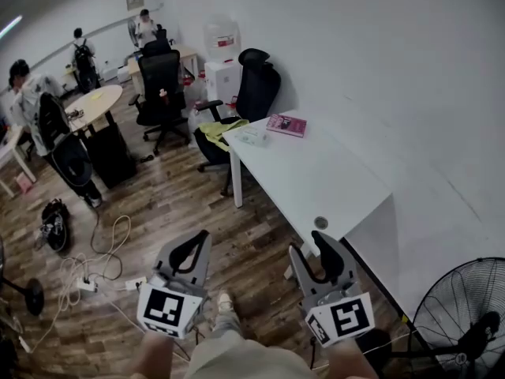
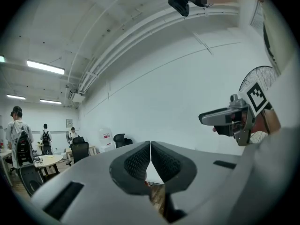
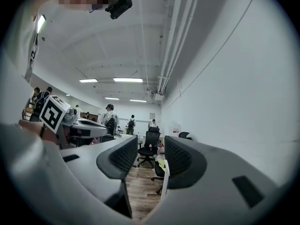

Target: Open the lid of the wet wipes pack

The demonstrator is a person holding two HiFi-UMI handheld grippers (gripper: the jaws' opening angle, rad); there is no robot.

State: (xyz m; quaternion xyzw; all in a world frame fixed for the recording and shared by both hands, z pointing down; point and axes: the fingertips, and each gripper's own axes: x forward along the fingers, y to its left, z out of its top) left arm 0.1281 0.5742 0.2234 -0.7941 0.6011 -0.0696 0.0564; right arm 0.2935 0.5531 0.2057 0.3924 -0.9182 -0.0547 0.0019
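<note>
A flat pink pack lies at the far end of the white table, with a smaller pale pack just left of it. Which one holds the wipes I cannot tell. Both grippers hang low over the wooden floor, short of the table's near end and far from both packs. My left gripper is shut, pads touching, with nothing held. To its right, my right gripper stands open with only floor and chairs showing through the gap. Each gripper shows in the other's view: the right gripper and the left gripper.
A black office chair with a yellow-green cloth stands at the table's far end. A floor fan is at the lower right. Cables and a power strip lie on the floor at left. People and a round table are far left.
</note>
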